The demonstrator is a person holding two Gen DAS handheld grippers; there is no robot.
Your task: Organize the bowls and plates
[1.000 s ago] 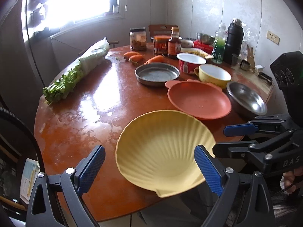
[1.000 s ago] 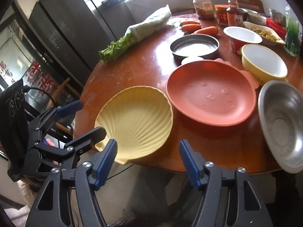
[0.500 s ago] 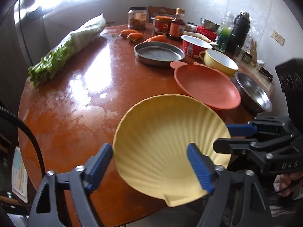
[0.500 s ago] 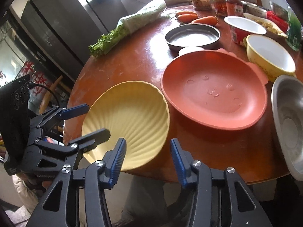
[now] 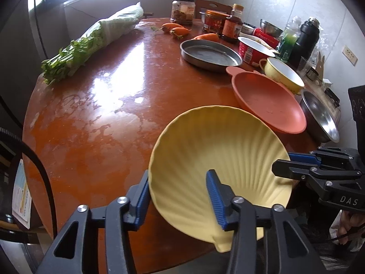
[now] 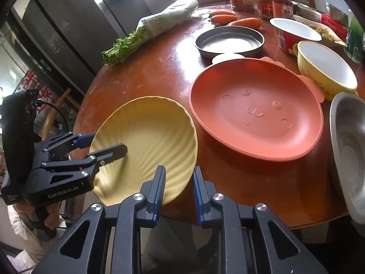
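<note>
Yellow and ribbed like a shell, the plate (image 5: 216,150) at the near edge of the round wooden table (image 5: 102,114), partly hanging past it. From the left wrist: left gripper (image 5: 179,182) astride the plate's near rim, one blue pad at the outside, the other over the ribbed inside, jaws closing with a gap left, not yet clamped. Right gripper (image 5: 284,162) at the plate's right rim, one finger over the inside, one behind. Beyond, a pink plate (image 5: 267,100) just beside the yellow one, then a steel bowl (image 5: 319,118), a yellow bowl (image 5: 282,73), a round metal pan (image 5: 209,52) – and bagged greens (image 5: 91,43) far left. From the right wrist: right gripper astride the plate's right rim, left pad over the plate, right pad just outside with table showing between – jaws closing, no grip yet. Left gripper at the plate's far-left rim, rim between its parted fingers.
</note>
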